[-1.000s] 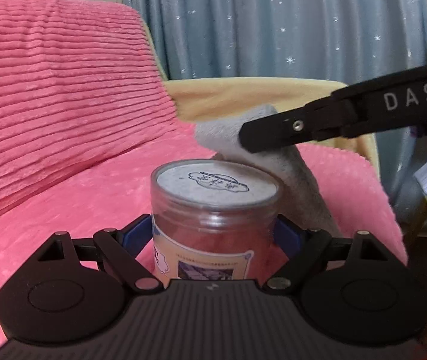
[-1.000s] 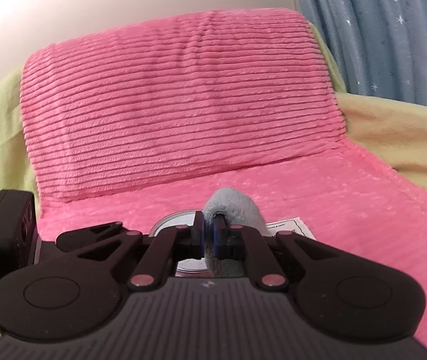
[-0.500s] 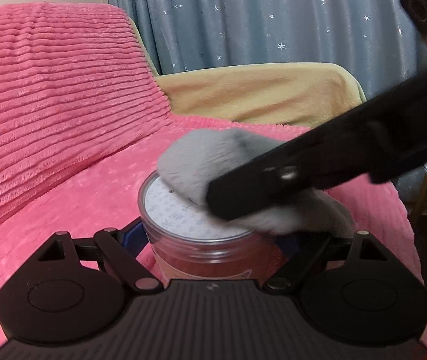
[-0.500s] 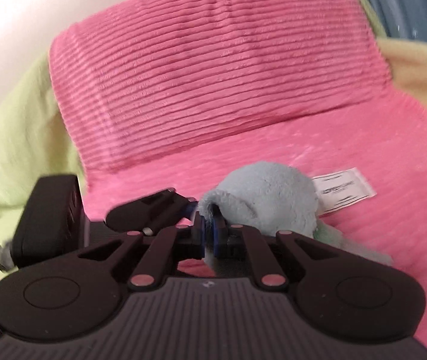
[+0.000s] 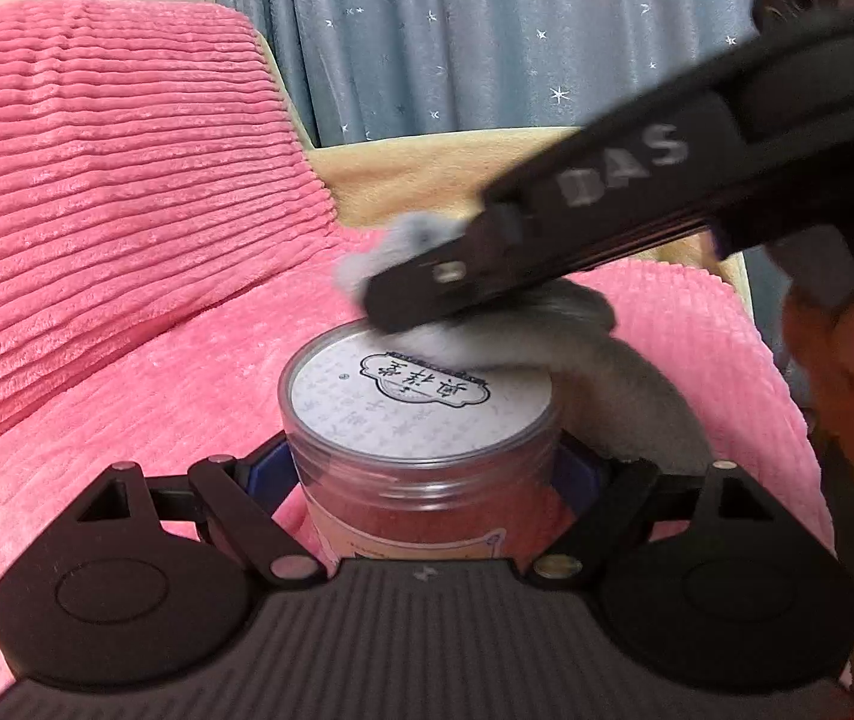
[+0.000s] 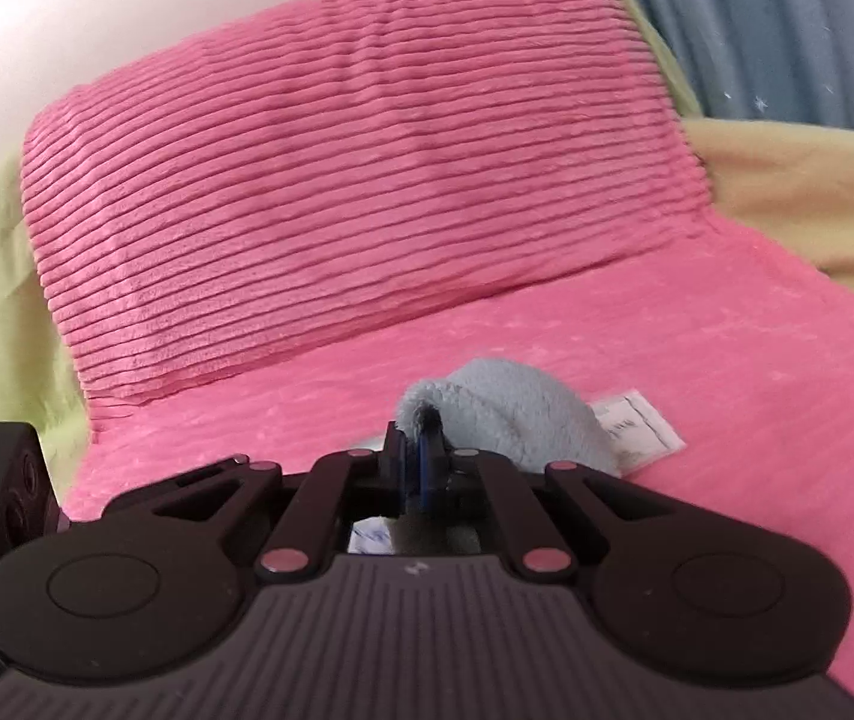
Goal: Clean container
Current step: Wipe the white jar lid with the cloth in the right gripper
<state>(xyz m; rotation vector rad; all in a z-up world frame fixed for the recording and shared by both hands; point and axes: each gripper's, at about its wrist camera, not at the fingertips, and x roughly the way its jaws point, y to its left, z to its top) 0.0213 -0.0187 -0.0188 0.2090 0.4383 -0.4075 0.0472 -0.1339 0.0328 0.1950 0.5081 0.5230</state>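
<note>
Pink blanket [image 5: 127, 420] left of container [image 5: 421, 420]: open passage. Above lid: blocked by right gripper [image 5: 379, 306] and cloth [image 5: 547, 330]. Behind: ribbed cushion [image 6: 337, 180].

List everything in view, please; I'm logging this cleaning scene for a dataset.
Container: one, clear plastic with white printed lid, upright between the left gripper's pads.
Cloth: one, grey-blue fleece with white tag, pressed on the lid's far edge.
Cushion: one, pink ribbed, propped behind.
Blanket: one, pink, underneath.
Cover: one, yellow-green, beneath the pink.
Curtain: one, blue, starred, background.
Left gripper: black, clamping the container.
Right gripper: black, closing on the cloth.
</note>
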